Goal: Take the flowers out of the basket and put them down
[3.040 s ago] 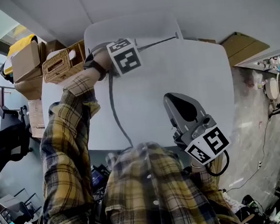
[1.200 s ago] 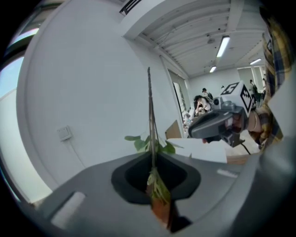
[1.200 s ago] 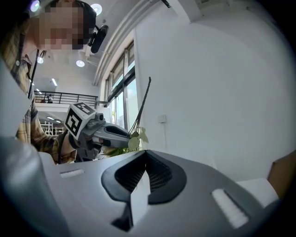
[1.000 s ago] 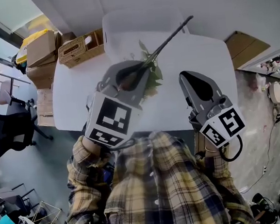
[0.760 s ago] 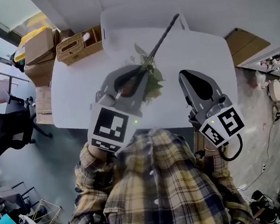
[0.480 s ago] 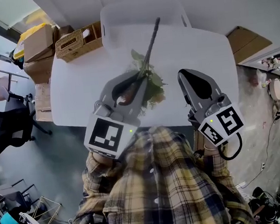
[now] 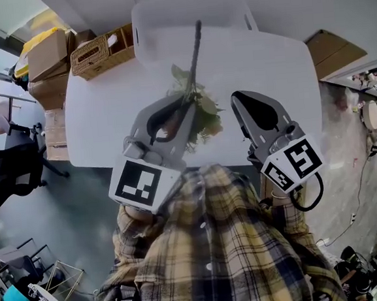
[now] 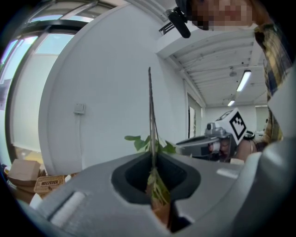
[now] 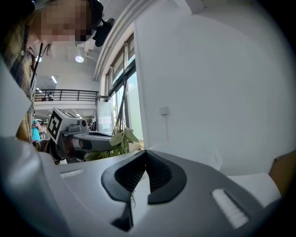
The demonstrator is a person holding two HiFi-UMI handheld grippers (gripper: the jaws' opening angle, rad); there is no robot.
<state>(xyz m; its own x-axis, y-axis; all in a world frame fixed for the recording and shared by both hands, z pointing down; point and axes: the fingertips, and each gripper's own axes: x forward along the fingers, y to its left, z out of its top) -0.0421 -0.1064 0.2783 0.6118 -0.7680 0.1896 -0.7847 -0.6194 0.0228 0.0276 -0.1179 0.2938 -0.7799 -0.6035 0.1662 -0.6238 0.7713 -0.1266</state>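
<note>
The left claw [image 7: 187, 102] is clamped on a long, dark-stemmed artificial flower with green leaves [image 7: 195, 54], held over the white tabletop [image 7: 100, 115]. Its bloom is mostly buried between the jaws. The right claw [image 7: 239, 100] is closed on nothing. The woven wicker basket [image 7: 101, 50] sits by the far corner, and I can't see what's inside it.

A white table [image 7: 100, 115] filled the middle. Cardboard boxes [image 7: 44, 55] were stacked beyond its far left corner, and a black office chair [image 7: 10, 178] stood to its left. Flat cardboard [image 7: 337, 48] lay at the far right. A small wall plate [image 8: 79, 108] sat on the white wall.
</note>
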